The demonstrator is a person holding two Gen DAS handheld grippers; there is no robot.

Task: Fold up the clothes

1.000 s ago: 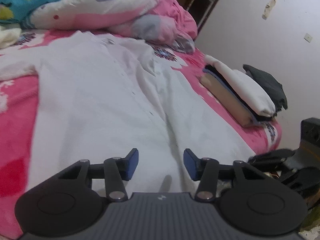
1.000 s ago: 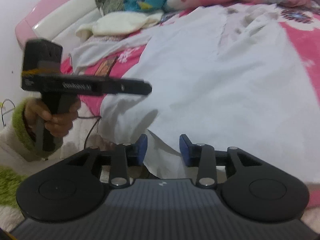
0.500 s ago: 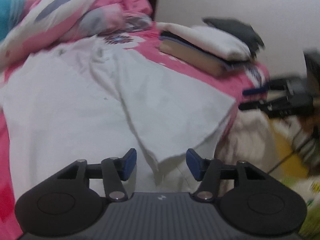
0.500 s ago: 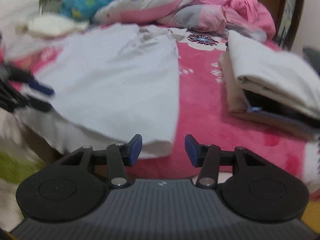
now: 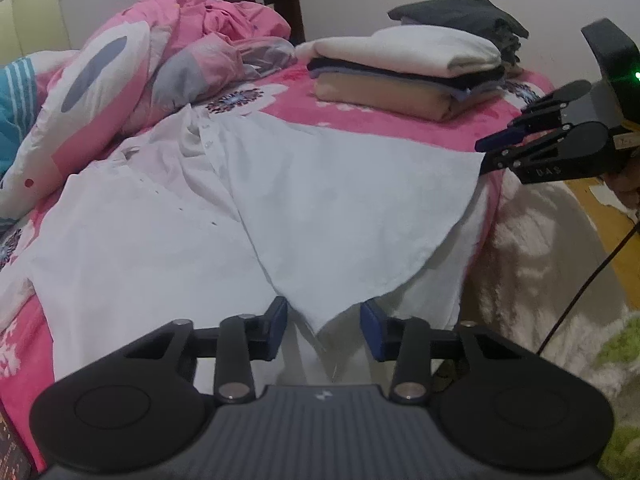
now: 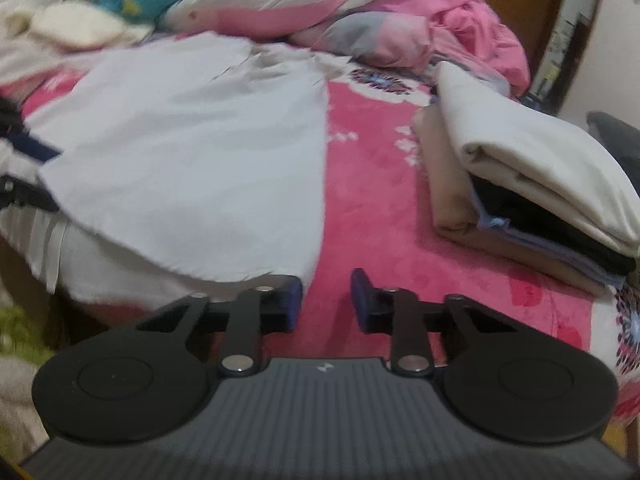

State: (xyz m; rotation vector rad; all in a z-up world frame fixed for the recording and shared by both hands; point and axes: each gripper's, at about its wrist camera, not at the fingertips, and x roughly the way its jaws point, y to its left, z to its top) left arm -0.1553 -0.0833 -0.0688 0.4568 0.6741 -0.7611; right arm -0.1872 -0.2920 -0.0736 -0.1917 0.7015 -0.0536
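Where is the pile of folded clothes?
The pile of folded clothes sits on the pink blanket, at the far right of the left camera's view, just past the spread white shirt; the right camera shows it at right.

Right gripper point(image 6: 324, 300) sits low at the near edge of the pink bedspread point(image 6: 372, 208), jaws closing with a gap between the blue pads; the hem corner of the white shirt point(image 6: 192, 152) lies just beside the left pad, and contact cannot be confirmed. The shirt is spread flat across the bed, its lower edge hanging over the side. A stack of folded clothes point(image 6: 532, 192) rests to the right, well apart from the shirt, with crumpled pink bedding point(image 6: 460, 8) behind.
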